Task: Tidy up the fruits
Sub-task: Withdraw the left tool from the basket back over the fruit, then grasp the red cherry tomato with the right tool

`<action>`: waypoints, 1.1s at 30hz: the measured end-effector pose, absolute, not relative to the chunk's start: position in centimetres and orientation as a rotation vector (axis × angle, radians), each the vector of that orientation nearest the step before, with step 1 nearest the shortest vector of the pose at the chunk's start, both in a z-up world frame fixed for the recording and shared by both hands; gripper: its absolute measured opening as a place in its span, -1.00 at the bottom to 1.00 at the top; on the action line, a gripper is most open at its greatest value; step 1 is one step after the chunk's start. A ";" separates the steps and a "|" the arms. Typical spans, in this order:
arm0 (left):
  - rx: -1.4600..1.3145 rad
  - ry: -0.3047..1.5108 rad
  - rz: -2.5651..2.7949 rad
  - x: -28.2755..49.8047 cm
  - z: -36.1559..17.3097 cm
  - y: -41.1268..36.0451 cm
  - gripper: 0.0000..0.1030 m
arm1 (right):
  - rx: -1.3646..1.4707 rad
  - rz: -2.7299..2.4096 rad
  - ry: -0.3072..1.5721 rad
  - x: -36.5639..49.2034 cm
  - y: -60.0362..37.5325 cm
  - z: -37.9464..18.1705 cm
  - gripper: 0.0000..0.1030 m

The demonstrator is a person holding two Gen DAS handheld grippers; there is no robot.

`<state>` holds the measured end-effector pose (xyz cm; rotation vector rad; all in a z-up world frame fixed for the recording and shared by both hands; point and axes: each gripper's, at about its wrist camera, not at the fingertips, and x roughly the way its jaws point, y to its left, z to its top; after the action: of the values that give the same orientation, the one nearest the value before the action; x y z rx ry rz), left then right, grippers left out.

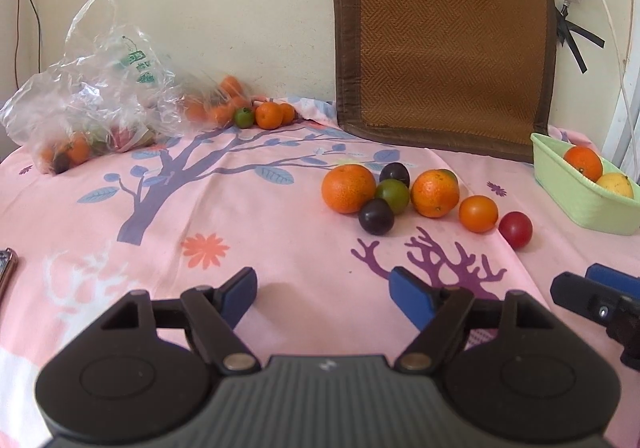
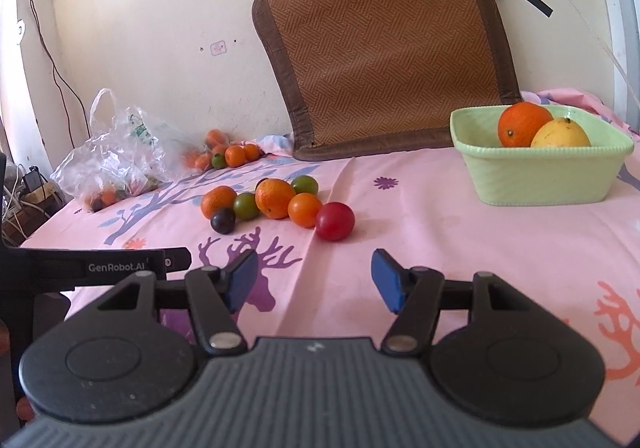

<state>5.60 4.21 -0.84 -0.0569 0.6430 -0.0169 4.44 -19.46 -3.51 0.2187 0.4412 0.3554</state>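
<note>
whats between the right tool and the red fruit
Only bare pink sheet, seen in the right wrist view: the right tool stands open and empty, and the red fruit lies just beyond it.

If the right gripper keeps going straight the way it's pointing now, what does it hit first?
Most likely the red fruit, the nearest of the loose pile, slightly left of centre ahead of the open right gripper. Only bare pink cloth lies between them, though it could slip past on the right; depth is unclear.

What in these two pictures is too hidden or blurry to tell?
- Fruit inside the plastic bag: blurred by crinkled film, both views.
- Green basket: its right end is cut by the left-wrist frame edge.
- Dark plum: nearly hidden behind an orange, right-wrist view.
- Metallic object: cut off at the left edge.
</note>
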 end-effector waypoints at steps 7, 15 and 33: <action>-0.050 0.639 -0.015 5.6 -0.9 4.1 0.48 | 0.219 0.356 0.441 4.4 -19.4 -3.5 0.26; -0.053 0.633 -0.022 5.5 -0.9 4.1 0.49 | 0.213 0.362 0.457 4.8 -19.3 -3.4 0.26; -0.033 0.607 -0.227 6.2 0.0 1.7 0.20 | -0.032 0.386 0.549 11.1 -17.1 -3.1 -0.39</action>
<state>6.16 1.67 0.00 -0.0334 0.6070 -0.2271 11.10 -17.11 -3.11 -0.0318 0.5490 0.3857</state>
